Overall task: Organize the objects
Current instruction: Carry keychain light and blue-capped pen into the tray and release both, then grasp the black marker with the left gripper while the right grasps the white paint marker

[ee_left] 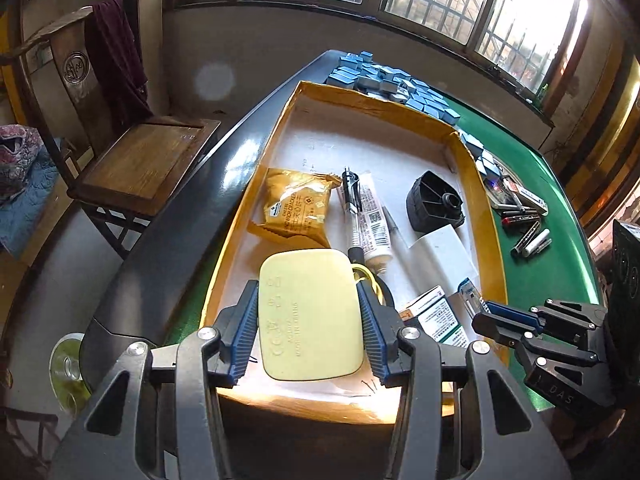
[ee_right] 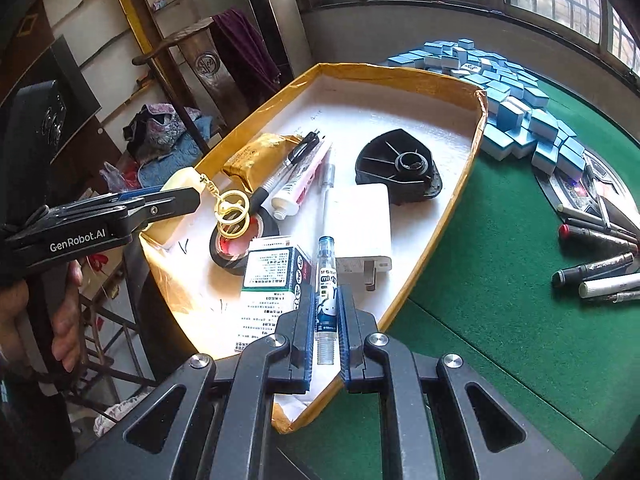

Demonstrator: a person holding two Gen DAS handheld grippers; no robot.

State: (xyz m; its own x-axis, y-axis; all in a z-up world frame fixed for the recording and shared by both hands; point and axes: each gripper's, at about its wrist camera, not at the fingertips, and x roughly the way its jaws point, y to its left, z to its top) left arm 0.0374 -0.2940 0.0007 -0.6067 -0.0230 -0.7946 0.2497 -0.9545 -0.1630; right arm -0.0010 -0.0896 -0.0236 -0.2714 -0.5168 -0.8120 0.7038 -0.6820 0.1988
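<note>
A shallow cardboard tray (ee_left: pixel 464 148) (ee_right: pixel 478 128) lies on the green table. My left gripper (ee_left: pixel 310 316) is shut on a pale yellow flat device (ee_left: pixel 310 312), held over the tray's near end; a gold key ring (ee_right: pixel 231 212) hangs from it. My right gripper (ee_right: pixel 326 320) is shut on a clear blue-capped pen (ee_right: pixel 326 280), held over the tray's near right edge. In the tray lie a yellow cracker packet (ee_left: pixel 294 208), a black pen (ee_left: pixel 350 196), a white tube (ee_left: pixel 372 220), a black plastic part (ee_left: pixel 434 204), a white charger (ee_right: pixel 362 228), black tape (ee_right: pixel 236 246) and a medicine box (ee_right: pixel 268 284).
Blue mahjong tiles (ee_left: pixel 400 80) (ee_right: pixel 520 108) are piled past the tray's far end. Several markers (ee_left: pixel 528 232) (ee_right: pixel 600 268) lie on the green felt to the right. A wooden chair (ee_left: pixel 136 160) stands left of the table, whose dark rim (ee_left: pixel 168 224) runs beside the tray.
</note>
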